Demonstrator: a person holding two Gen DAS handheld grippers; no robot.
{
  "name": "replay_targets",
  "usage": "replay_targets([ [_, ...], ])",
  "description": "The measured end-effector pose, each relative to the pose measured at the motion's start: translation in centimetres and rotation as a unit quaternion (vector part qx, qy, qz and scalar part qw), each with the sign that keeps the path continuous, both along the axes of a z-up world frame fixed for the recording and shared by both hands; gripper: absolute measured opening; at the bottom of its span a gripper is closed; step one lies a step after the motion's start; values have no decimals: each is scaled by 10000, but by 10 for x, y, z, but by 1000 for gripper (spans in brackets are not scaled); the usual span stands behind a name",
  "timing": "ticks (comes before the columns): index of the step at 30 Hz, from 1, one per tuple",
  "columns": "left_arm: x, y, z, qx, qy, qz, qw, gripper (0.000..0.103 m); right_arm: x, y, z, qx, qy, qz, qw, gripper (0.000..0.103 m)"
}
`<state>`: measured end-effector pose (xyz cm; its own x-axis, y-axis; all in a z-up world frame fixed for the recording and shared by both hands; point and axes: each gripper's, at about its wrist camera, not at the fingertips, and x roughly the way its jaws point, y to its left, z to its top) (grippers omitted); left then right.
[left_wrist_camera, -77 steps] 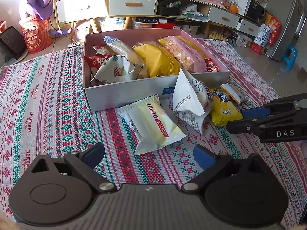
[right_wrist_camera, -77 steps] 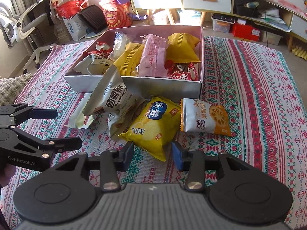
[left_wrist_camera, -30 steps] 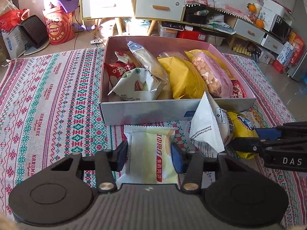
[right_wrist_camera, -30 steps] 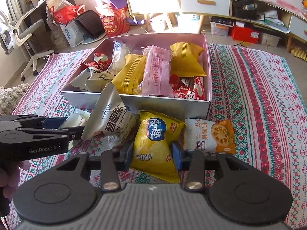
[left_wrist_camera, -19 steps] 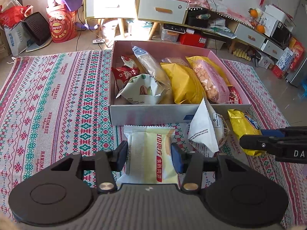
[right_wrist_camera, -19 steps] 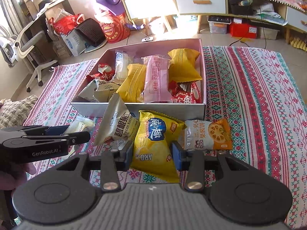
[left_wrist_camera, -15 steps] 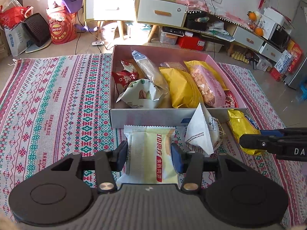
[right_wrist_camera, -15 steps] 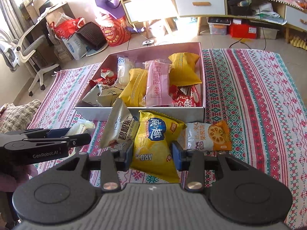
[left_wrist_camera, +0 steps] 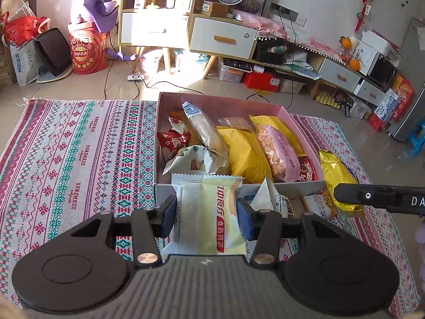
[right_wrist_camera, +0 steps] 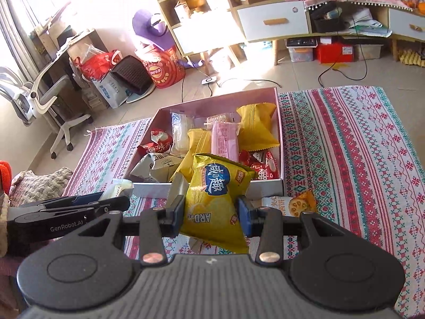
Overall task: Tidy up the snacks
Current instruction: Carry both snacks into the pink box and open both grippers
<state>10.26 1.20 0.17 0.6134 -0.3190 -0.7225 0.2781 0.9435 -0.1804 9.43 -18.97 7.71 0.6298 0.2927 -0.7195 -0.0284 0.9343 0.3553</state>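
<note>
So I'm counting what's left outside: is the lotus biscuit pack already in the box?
No, the lotus biscuit pack lies on the cloth outside the front wall of the box.

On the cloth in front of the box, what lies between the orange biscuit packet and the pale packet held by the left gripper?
In the left wrist view, a white pointed snack bag stands between the orange biscuit packet and the pale green-white packet, against the grey cardboard box.

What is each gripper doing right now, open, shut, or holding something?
Left gripper: shut on the pale green snack packet.
Right gripper: shut on the yellow chip bag.
</note>
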Motion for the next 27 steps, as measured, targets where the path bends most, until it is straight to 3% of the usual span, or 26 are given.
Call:
replay_targets([
  [8,31,-7,6,-42,-334,37,9994,54,23,-2,0,104,-103,-210,9997,38],
  [12,54,-18,3,-182,-298,96,9993,54,44,-2,0,15,-134,-280,9995,38],
  [27,84,-33,-19,39,-389,218,9990,55,111,10,-21,-257,-270,-205,9991,38],
])
